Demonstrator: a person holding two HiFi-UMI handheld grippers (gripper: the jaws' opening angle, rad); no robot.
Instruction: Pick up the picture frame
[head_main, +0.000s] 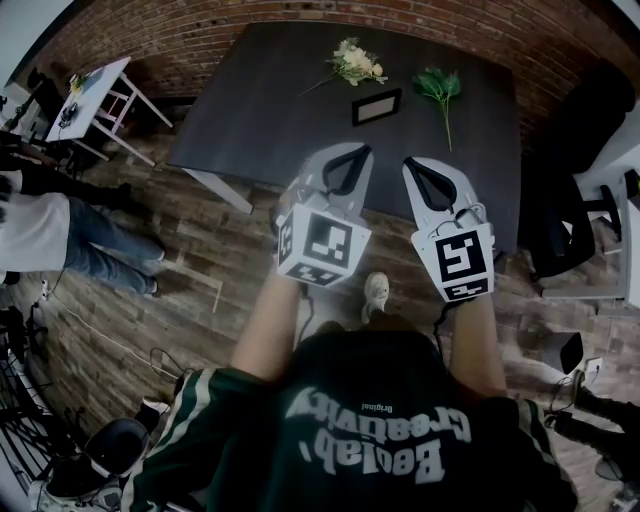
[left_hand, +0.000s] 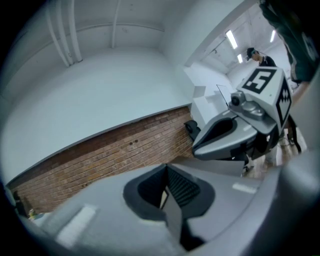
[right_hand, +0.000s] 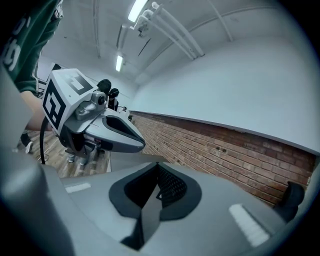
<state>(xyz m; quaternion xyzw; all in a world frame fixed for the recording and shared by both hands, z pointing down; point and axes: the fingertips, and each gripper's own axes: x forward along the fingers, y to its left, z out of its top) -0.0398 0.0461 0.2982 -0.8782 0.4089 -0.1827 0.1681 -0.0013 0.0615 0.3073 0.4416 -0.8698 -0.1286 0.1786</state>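
Dark table with three things lying on it

The dark rectangular table (head_main: 250, 110) stands on a wood-plank floor (head_main: 200, 260), its far edge close to a brick wall (head_main: 200, 35). All three things lie toward the far right part of the top. These are a pale bouquet (head_main: 355, 63) nearest the wall, a picture frame (head_main: 376, 107) flat just in front of it, and a green leafy sprig (head_main: 439, 88) to the frame's right with its stem pointing toward the near edge. None of the three touch.

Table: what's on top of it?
On the dark table: a picture frame, a pale flower bouquet and a green leafy sprig. The left tongs and right tongs cover part of its near edge; that strip is hidden.
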